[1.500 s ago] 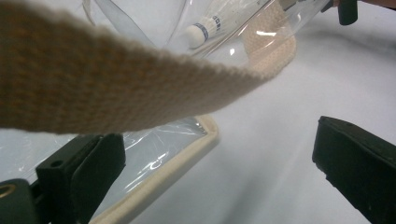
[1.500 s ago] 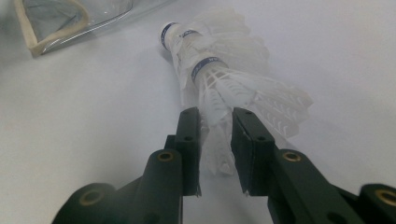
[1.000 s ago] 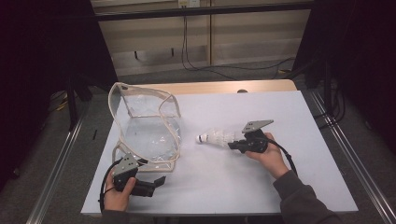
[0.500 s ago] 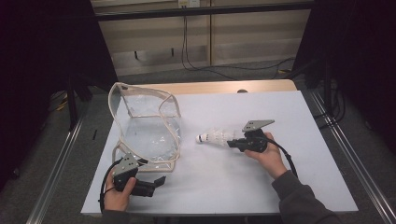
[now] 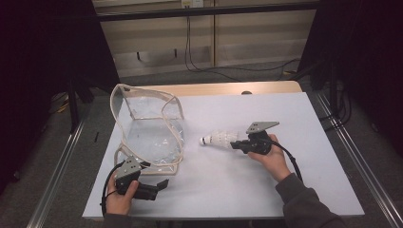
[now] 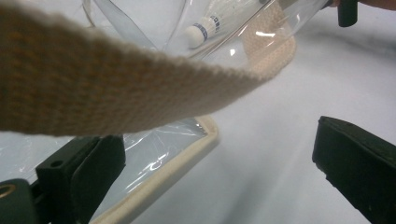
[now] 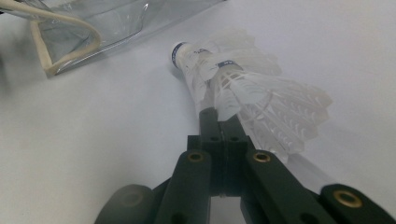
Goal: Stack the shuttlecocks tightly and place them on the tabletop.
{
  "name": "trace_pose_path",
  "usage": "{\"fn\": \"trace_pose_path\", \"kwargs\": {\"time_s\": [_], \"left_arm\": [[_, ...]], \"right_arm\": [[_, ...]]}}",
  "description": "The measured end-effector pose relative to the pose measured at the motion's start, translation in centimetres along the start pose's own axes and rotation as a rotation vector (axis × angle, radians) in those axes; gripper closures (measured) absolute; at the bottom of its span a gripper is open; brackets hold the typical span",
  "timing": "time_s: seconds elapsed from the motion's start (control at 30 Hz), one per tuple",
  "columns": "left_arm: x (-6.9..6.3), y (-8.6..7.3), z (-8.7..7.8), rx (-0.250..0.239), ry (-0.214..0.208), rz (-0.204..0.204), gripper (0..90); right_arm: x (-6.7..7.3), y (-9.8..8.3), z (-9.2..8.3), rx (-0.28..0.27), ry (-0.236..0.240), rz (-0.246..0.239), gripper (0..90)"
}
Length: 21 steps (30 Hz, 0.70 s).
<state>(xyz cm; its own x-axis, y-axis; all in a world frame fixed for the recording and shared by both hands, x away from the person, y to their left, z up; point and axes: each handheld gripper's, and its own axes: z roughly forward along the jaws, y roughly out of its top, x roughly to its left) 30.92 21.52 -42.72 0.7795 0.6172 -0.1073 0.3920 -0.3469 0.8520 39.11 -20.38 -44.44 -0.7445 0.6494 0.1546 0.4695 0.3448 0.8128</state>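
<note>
Closest to the person, the left gripper (image 5: 164, 184) sits near the table's (image 5: 285, 190) front edge with its jaws wide apart and nothing pinched. It's parked right by the clear bag's (image 5: 147, 128) woven strap (image 6: 116, 93), which drapes across just above the jaws, so my guess is it's lined up to grab the strap or rim and steady the bag. A bit further in, the right gripper (image 5: 234, 145) is clamped fully closed on the feather end of a shuttlecock (image 5: 216, 139), holding it low over the table with the cork nose aimed at the bag, probably so it can slide in nose first. The shuttlecock itself: white feathers, white cork tip with a dark blue band, and it looks like more than one nested together. It's just beside the bag's right side, not inside.
</note>
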Motion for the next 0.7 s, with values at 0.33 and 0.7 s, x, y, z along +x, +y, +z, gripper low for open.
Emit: {"fn": "trace_pose_path", "kwargs": {"time_s": [0.33,0.7], "left_arm": [[0.01,0.02,-0.02,0.001,-0.002,-0.001,2.6],[0.03,0.01,-0.03,0.002,-0.003,0.000,2.6]], "right_arm": [[0.06,0.09,0.16,-0.005,-0.005,0.000,90.0],[0.12,0.17,0.34,-0.012,-0.008,-0.002,90.0]]}}
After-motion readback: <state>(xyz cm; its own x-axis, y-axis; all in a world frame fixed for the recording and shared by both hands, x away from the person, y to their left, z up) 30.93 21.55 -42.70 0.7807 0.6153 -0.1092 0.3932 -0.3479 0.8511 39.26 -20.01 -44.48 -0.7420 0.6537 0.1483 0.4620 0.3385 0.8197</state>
